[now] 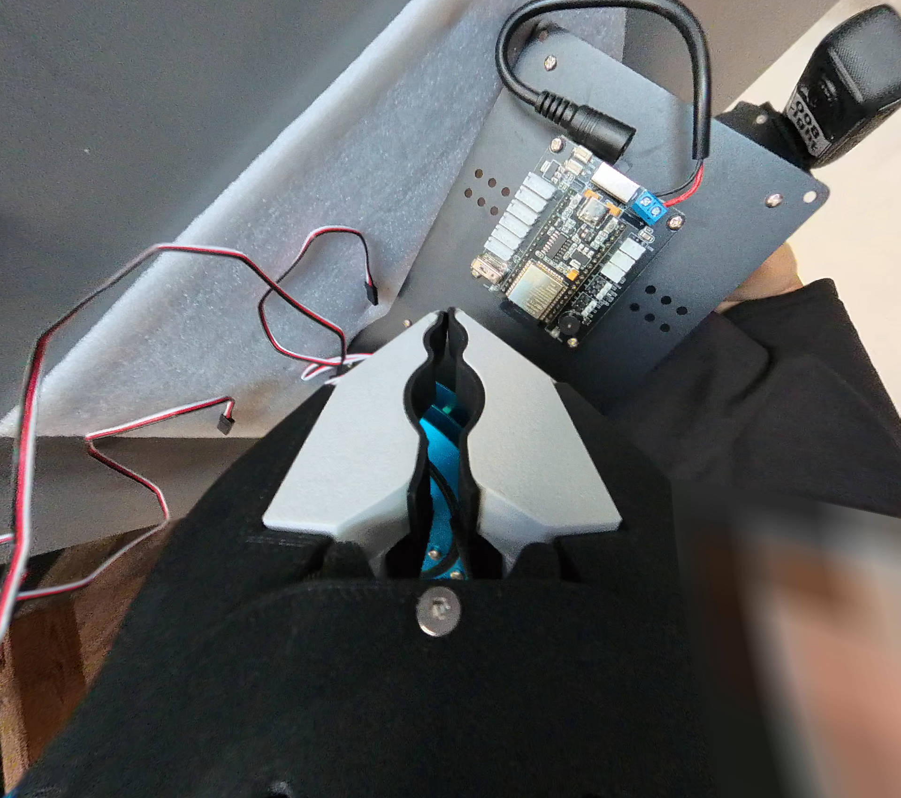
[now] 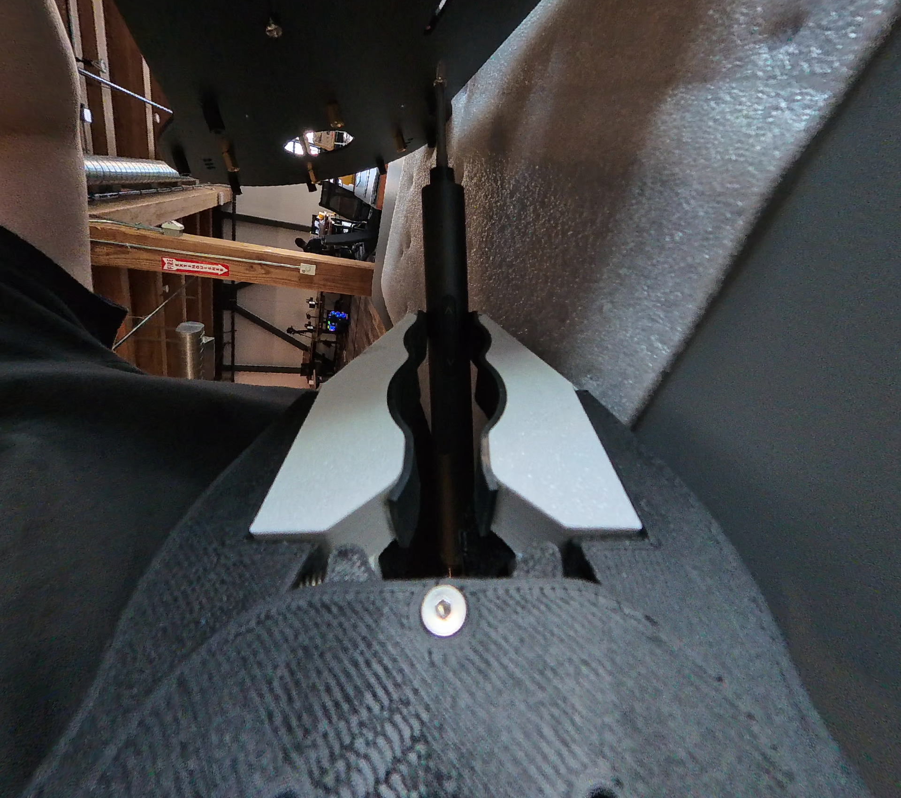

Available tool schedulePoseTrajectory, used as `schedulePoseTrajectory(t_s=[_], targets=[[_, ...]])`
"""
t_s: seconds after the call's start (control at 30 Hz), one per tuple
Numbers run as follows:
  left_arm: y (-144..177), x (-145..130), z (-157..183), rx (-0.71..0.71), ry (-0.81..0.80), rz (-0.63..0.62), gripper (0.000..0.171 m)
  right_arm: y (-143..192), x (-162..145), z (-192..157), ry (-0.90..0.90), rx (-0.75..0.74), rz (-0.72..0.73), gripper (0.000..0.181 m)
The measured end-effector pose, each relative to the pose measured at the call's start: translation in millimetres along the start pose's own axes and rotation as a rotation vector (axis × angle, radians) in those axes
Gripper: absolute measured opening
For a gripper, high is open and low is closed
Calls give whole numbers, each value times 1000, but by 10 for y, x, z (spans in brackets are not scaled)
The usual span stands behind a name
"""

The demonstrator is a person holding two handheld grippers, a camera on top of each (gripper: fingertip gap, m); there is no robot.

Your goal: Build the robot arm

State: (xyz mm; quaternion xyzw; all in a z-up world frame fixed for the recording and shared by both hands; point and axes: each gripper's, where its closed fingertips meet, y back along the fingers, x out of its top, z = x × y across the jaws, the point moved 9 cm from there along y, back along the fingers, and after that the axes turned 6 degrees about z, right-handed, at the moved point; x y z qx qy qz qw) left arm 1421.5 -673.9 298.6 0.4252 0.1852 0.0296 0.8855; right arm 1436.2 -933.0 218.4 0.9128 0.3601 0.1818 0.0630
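Note:
My left gripper (image 1: 447,317) is shut on a blue metal part (image 1: 441,438) at the near edge of a black metal plate (image 1: 599,92), which is held tilted. A circuit board (image 1: 570,248) with a blue terminal block (image 1: 651,206) is screwed to the plate. A black cable with a barrel socket (image 1: 590,121) loops above the board. My right gripper (image 2: 446,321) is shut on a black screwdriver (image 2: 443,248). Its bit (image 2: 441,92) touches a fastener on the plate's underside (image 2: 292,67), close to the foam.
A white foam sheet (image 1: 390,131) lies under the plate and also shows in the right wrist view (image 2: 634,140). Red-white-black servo leads (image 1: 273,282) trail to the left. A black labelled device (image 1: 848,92) sits past the plate's far corner. A person's dark sleeve (image 1: 780,409) is at the right. Left tips to right tips: about 15 centimeters.

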Motion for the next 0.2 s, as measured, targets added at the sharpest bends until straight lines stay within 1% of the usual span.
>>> schedulePoseTrajectory(t_s=[0.13, 0.2], targets=[[-107, 70, -94, 4, 17, 9, 0, -2, 0, 0, 0, 0, -3, 16], [-153, 109, -90, -42, 24, 33, 0, -2, -1, 0, -1, -1, -3, 16]])
